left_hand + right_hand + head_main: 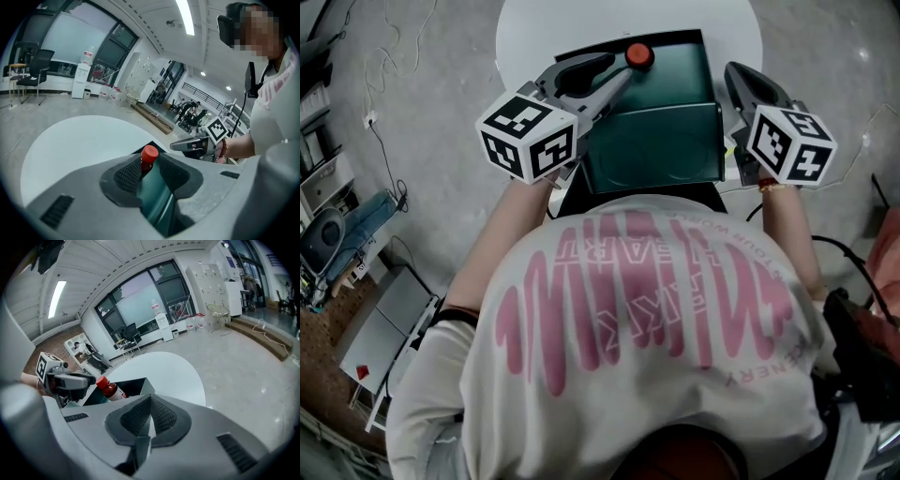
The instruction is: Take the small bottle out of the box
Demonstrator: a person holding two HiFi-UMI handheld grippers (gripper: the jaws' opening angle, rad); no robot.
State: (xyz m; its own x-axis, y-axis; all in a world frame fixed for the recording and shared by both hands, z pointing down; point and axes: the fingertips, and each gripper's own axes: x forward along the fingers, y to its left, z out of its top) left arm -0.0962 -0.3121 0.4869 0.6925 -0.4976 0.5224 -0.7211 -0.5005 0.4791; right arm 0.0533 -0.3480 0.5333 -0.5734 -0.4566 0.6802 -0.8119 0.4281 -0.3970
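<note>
**Left jaws open at the bottle neck; bottle not yet out of the box**

Your left gripper (620,79) reaches over the near left corner of the dark green box (656,142) with its jaws apart. The small bottle (149,154) stands between the pads by its red cap and neck. I judge this line of approach sound, as the cap is the one part standing above the rim. The bottle is inside the box at its far side, leaning rather than upright.

Your right gripper (149,419) has its jaws together on nothing and sits just beside the box's right wall. It is probably placed there to steady the box during the lift.

Not verified: no view shows whether either left pad touches the neck. The bottle's lower body is hidden behind the box wall, so I cannot say what it rests on. Your shirt fills the lower head view and hides the near edge of the white table (525,28).
</note>
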